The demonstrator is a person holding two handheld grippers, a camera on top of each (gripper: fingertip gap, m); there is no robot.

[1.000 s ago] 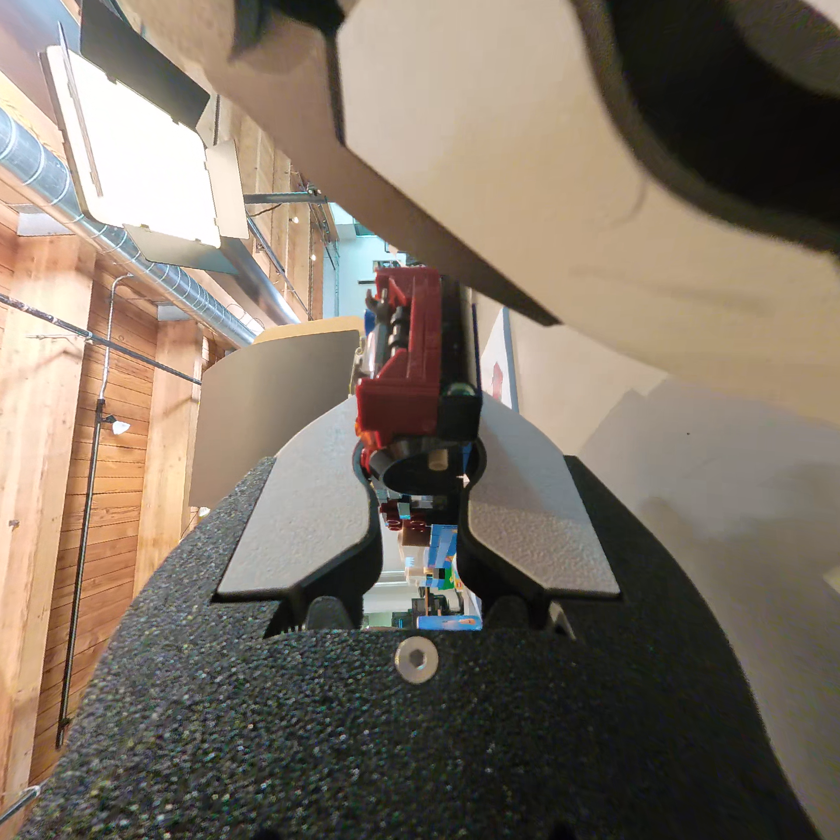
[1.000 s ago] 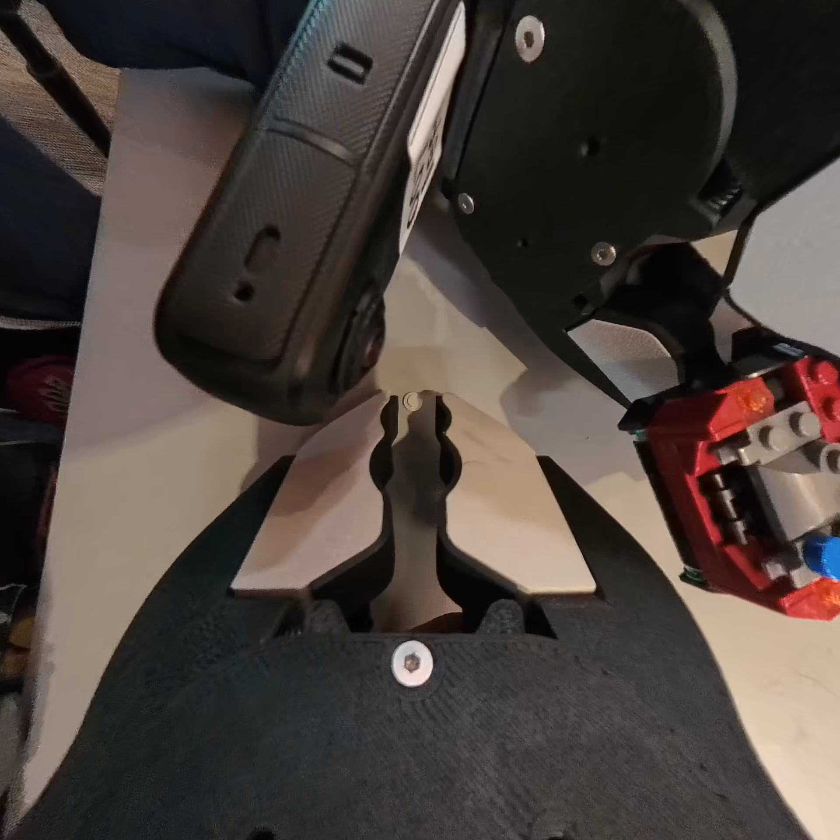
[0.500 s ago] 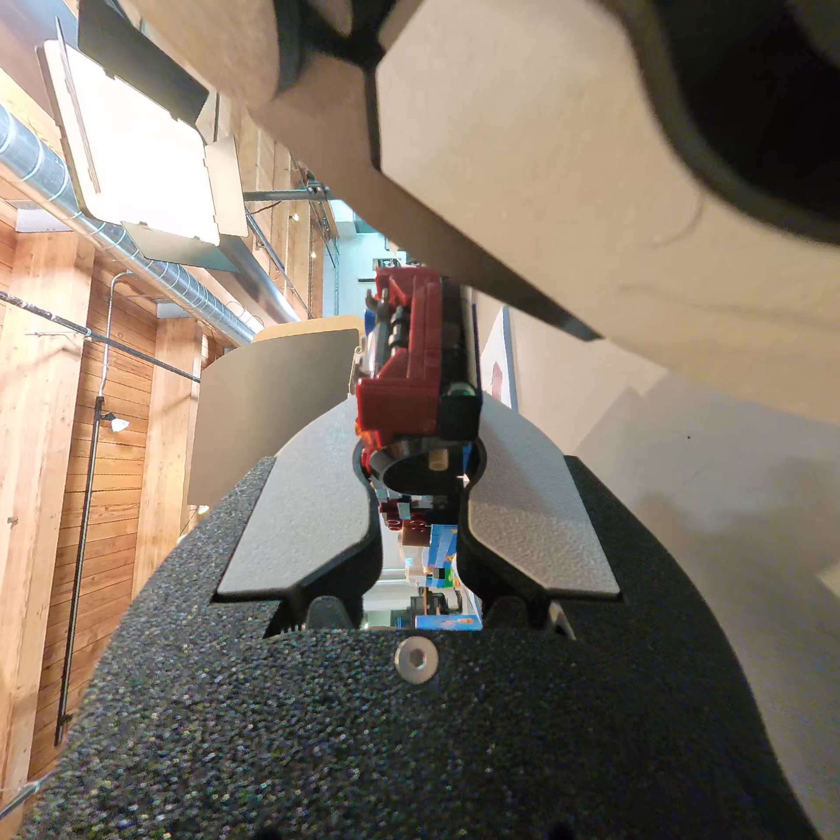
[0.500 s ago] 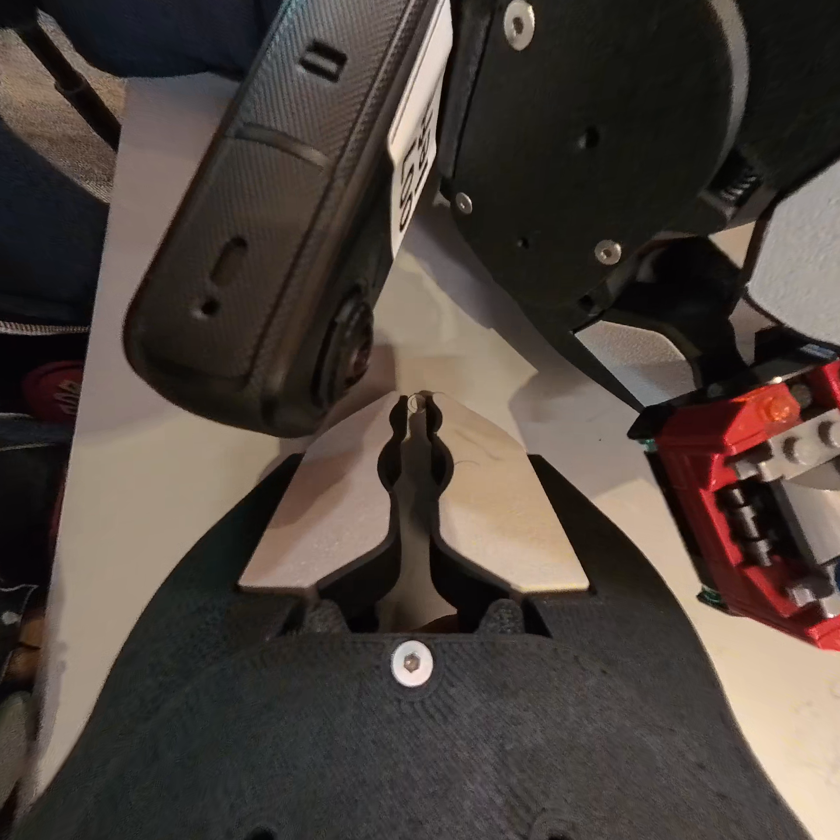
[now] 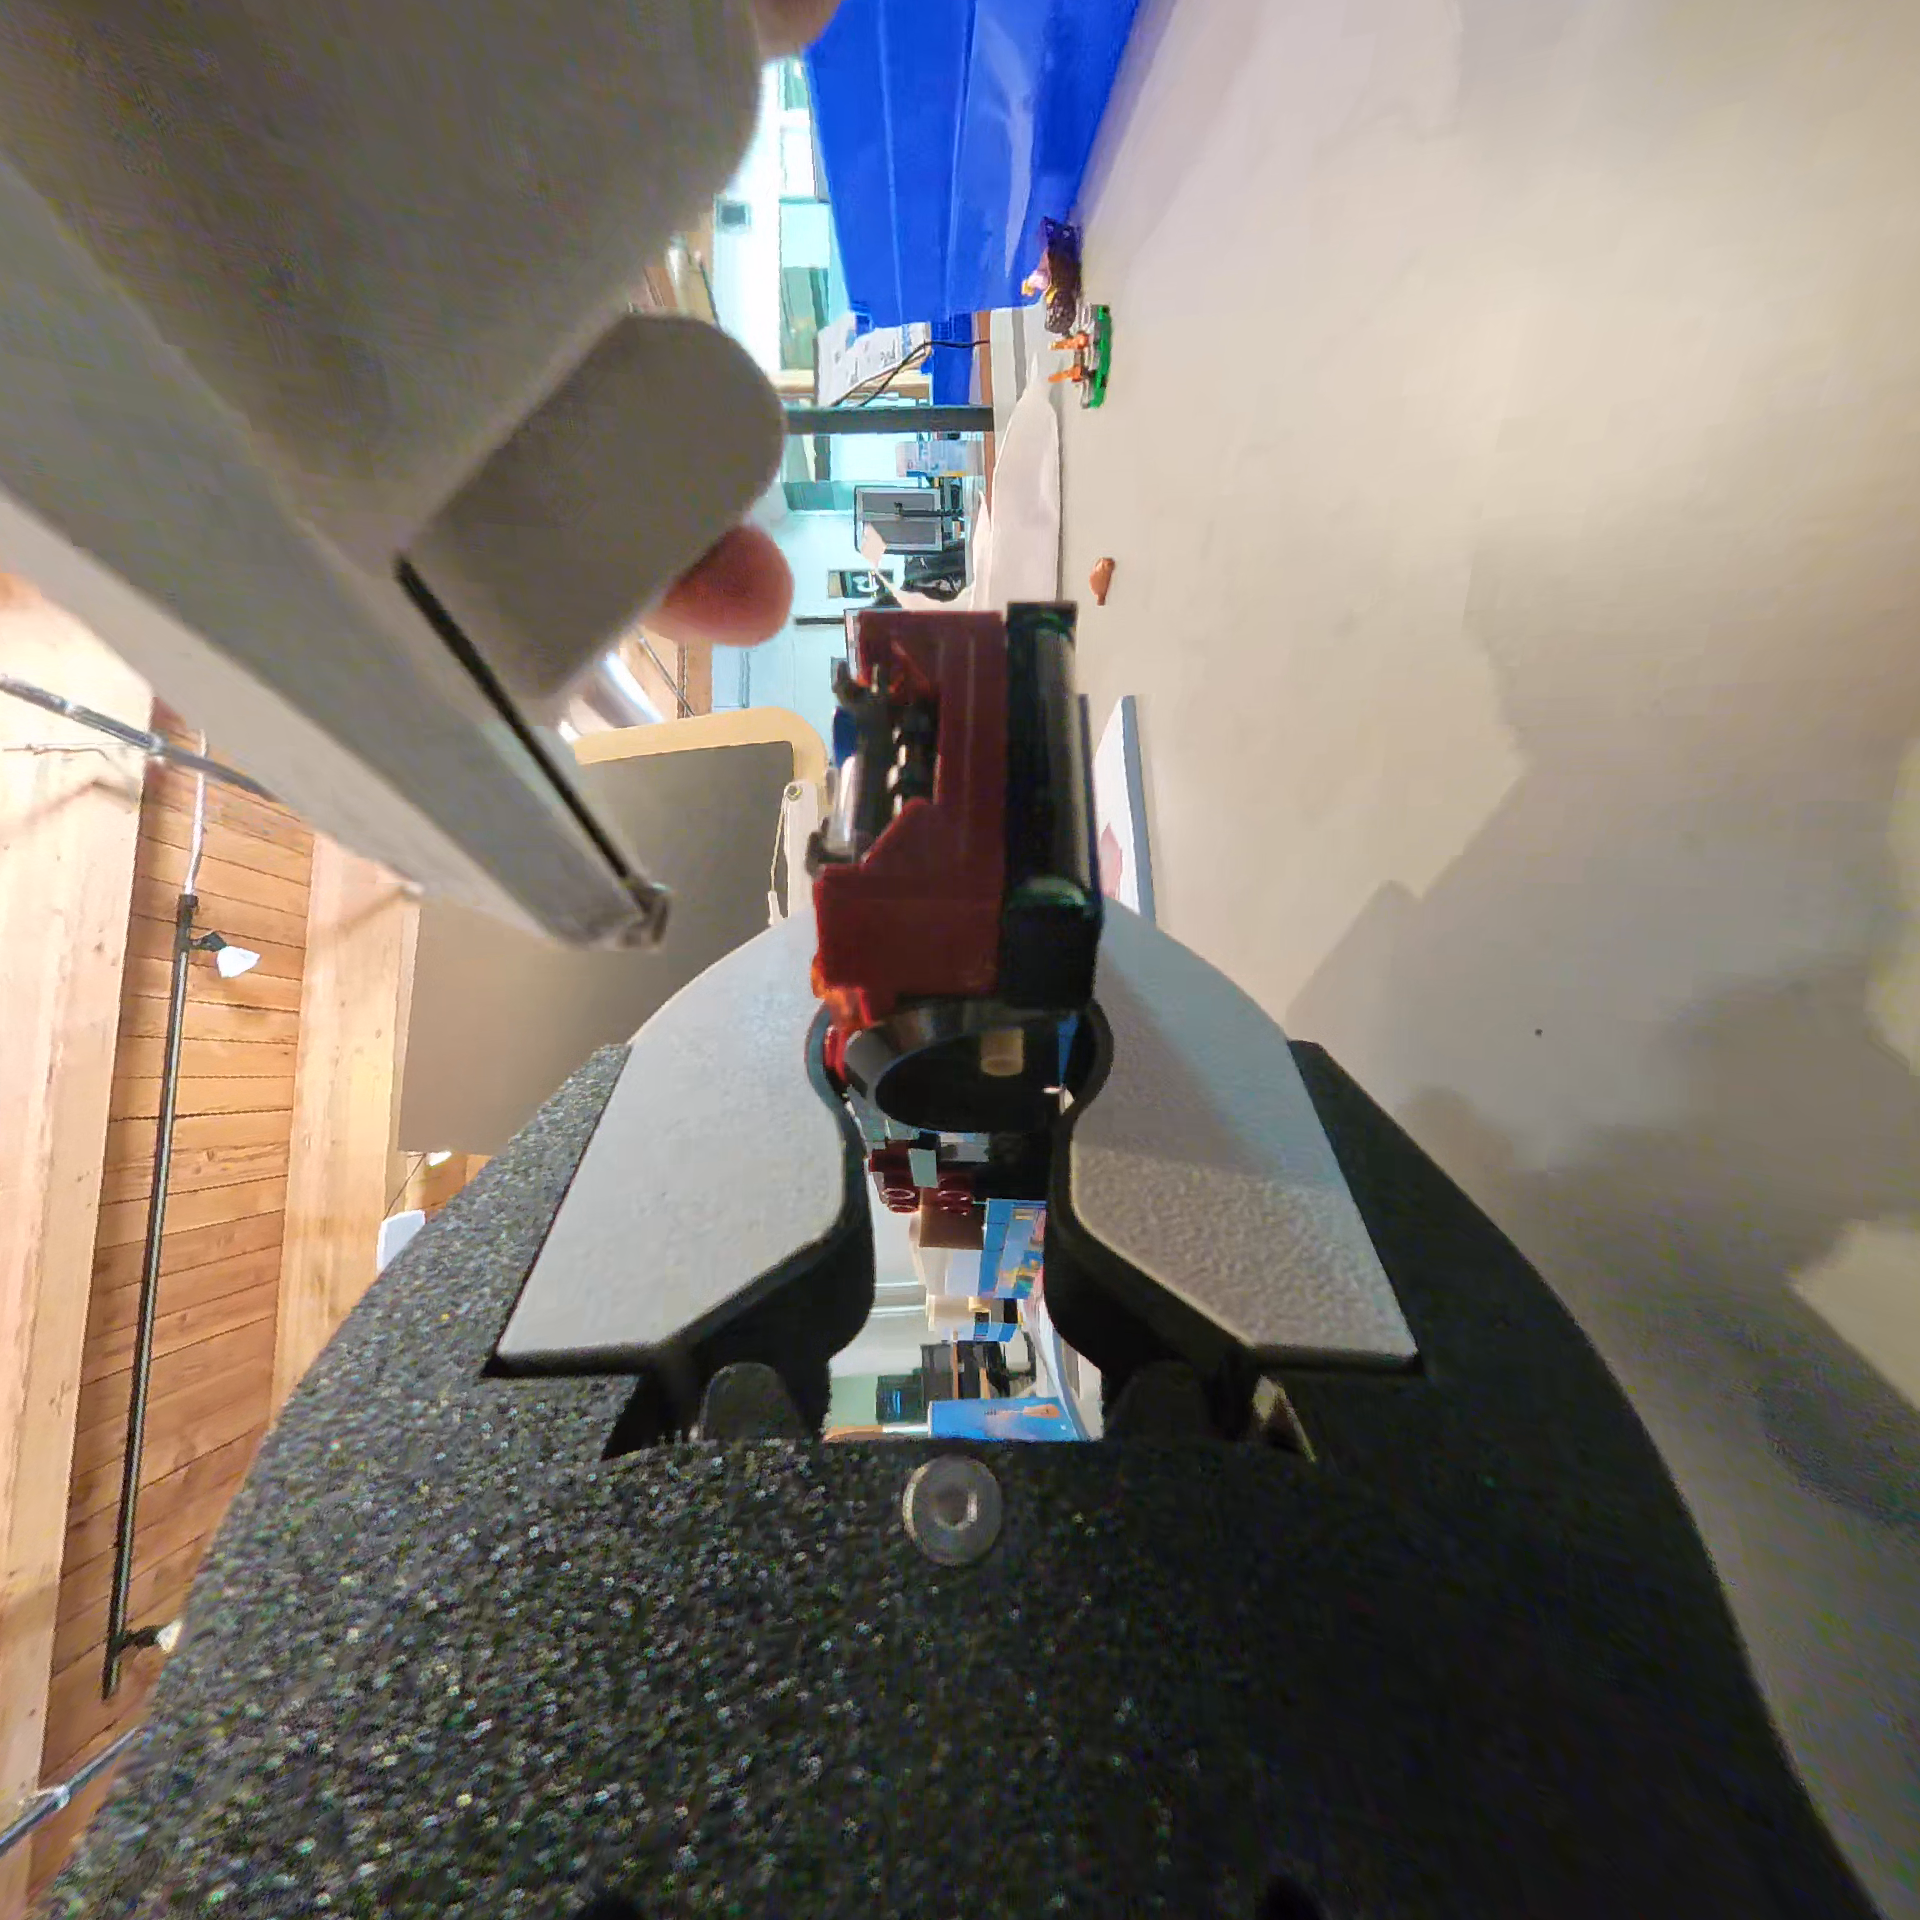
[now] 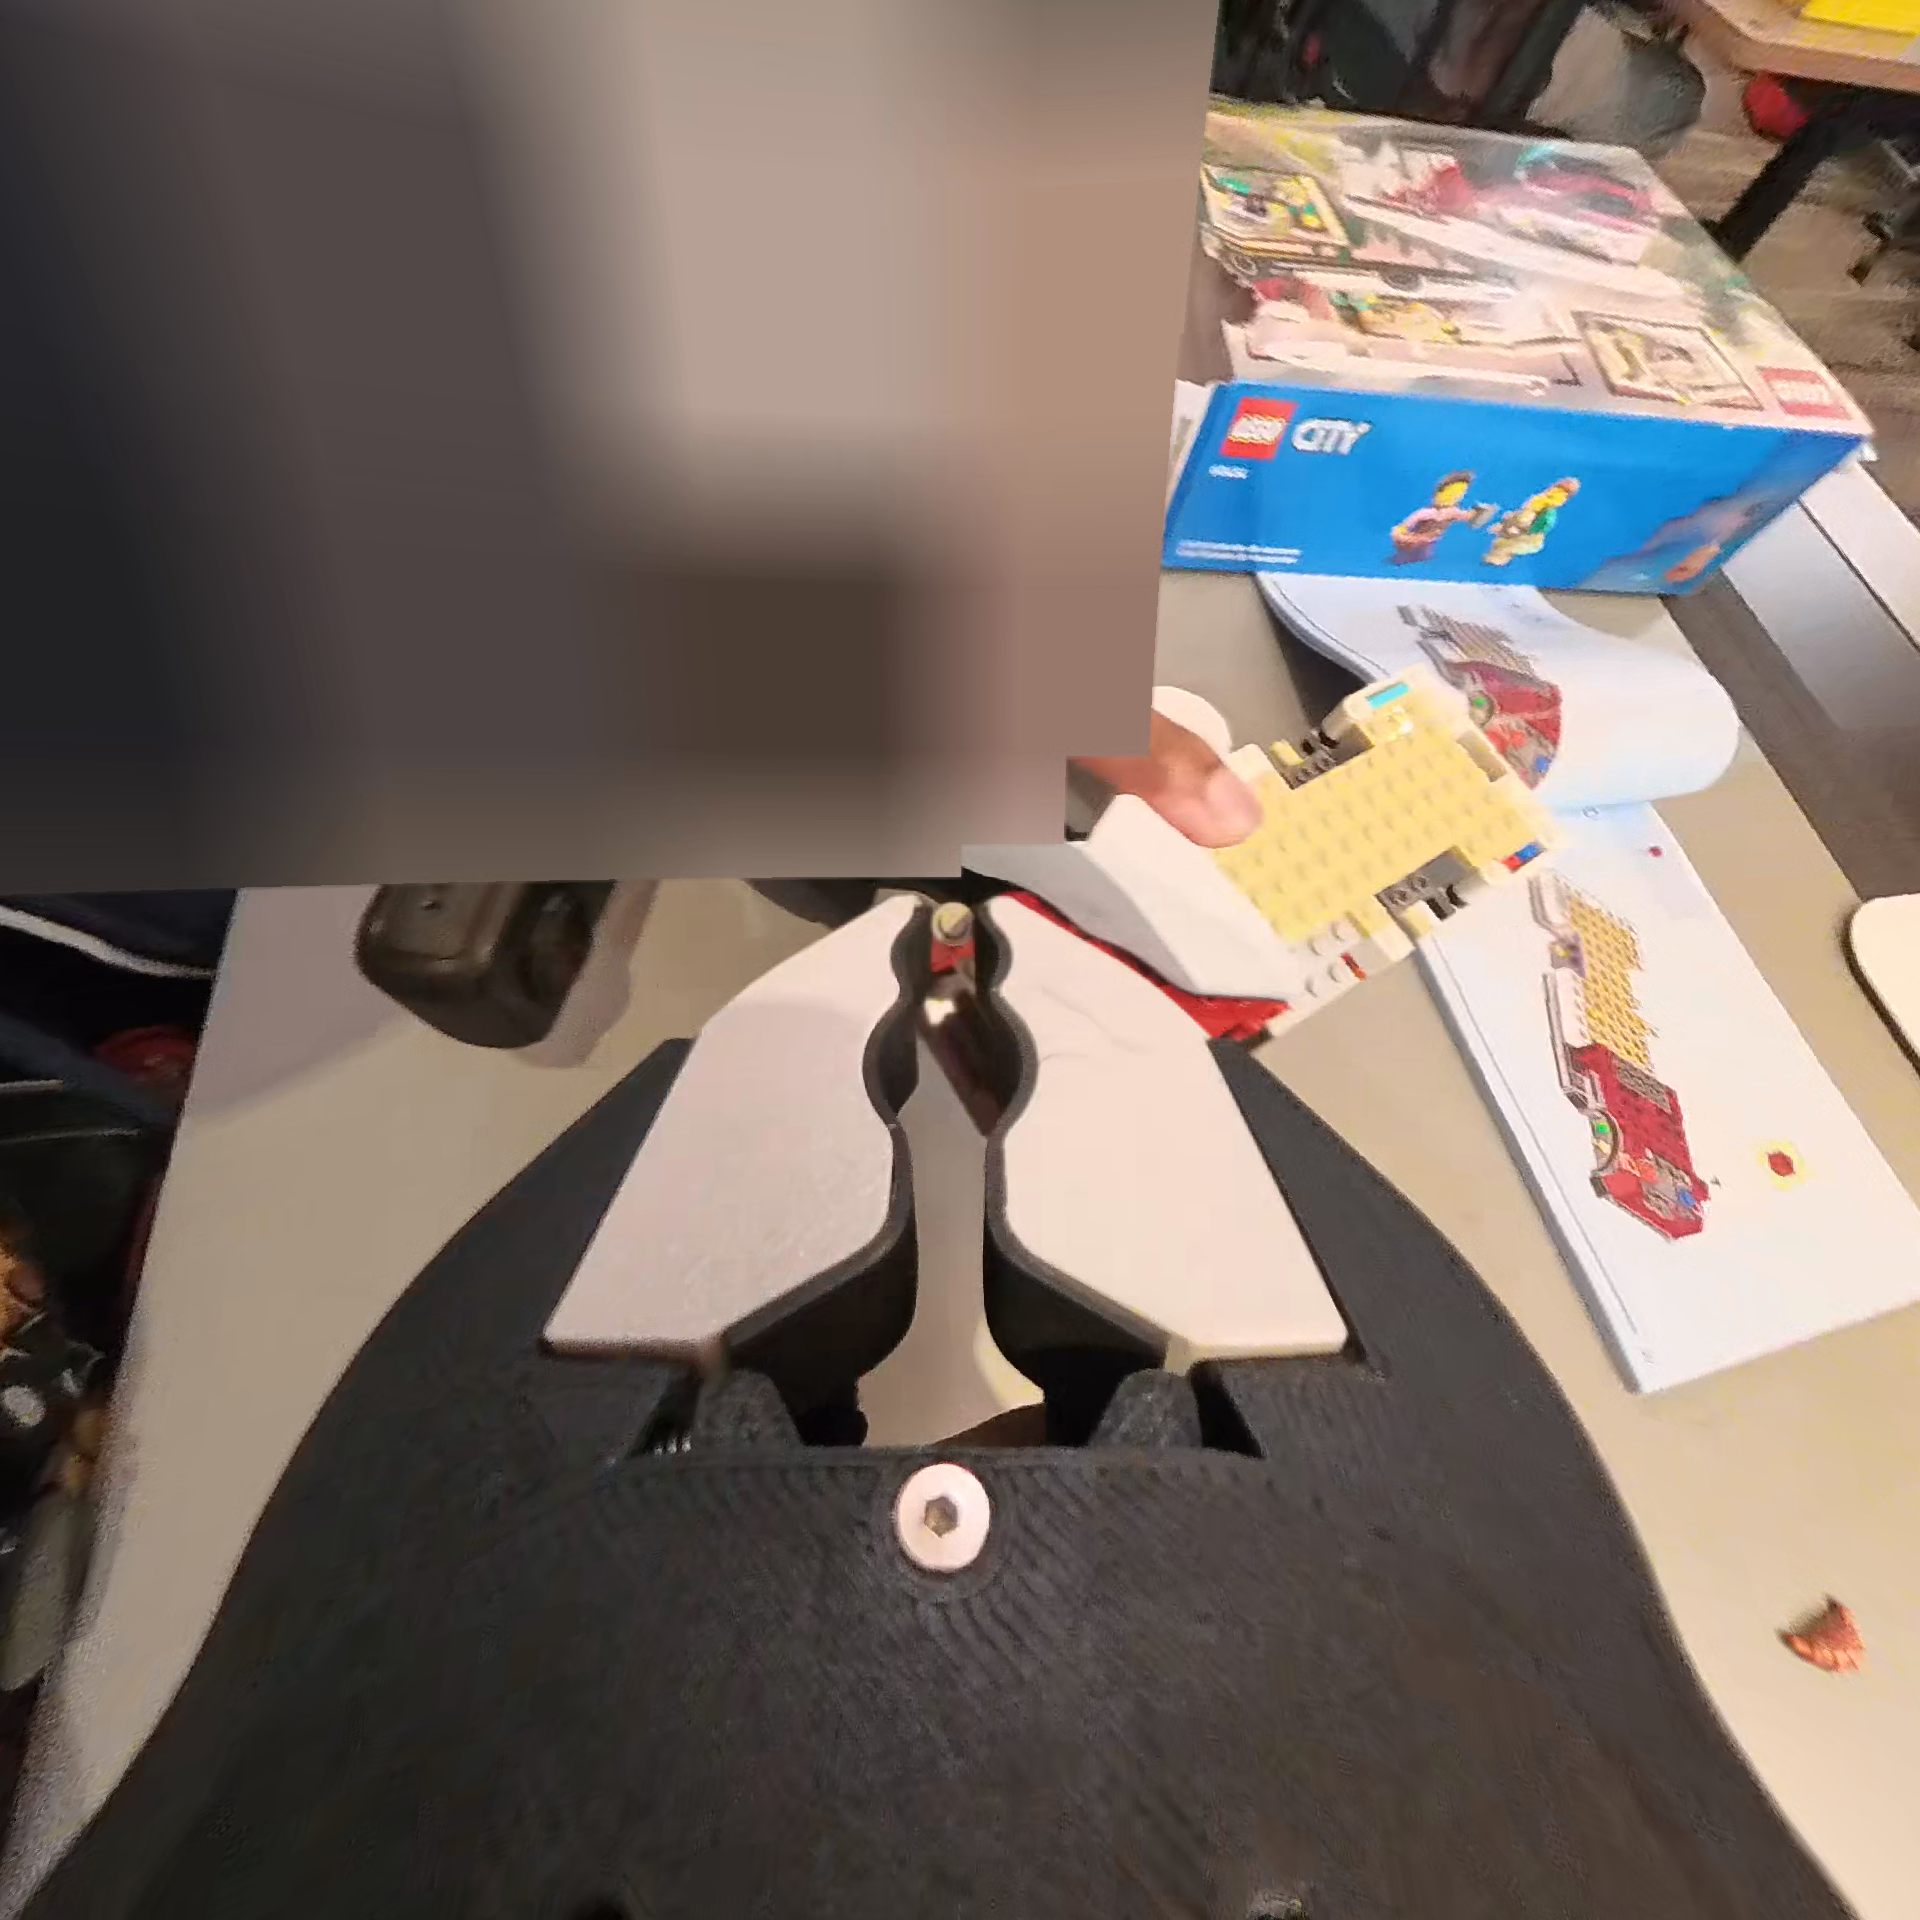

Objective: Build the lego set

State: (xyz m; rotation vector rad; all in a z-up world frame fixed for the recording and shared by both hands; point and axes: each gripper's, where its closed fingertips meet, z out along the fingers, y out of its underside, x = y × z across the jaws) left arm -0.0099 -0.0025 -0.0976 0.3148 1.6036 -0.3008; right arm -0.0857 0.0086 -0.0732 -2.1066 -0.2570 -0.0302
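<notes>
Left tool (image 5: 961,997): fingers clamped on a red-and-black brick-built model (image 5: 951,821), pads pressing its two flanks just above a black round part at its near end. The model juts straight out along the fingers, lifted clear of the table (image 5: 1455,520) — a grip that leaves its far end and upper face free to be worked on.

Right tool (image 6: 951,940): fingers drawn almost together, pinching a small pale peg-like piece (image 6: 951,920) at the very tips. It is tiny and partly shadowed, so its exact kind is uncertain. Tip-only hold probably keeps the piece exposed for seating.

Just right of these tips, the model's tan studded plate (image 6: 1371,831) shows in the other tool's white fingers; a fingertip (image 6: 1210,800) rests at its edge.

On the table behind: an open instruction booklet (image 6: 1662,1143), flat and within sight, and a blue set box (image 6: 1507,488). One loose orange-brown piece (image 6: 1823,1652) lies apart, near the table's right side.
</notes>
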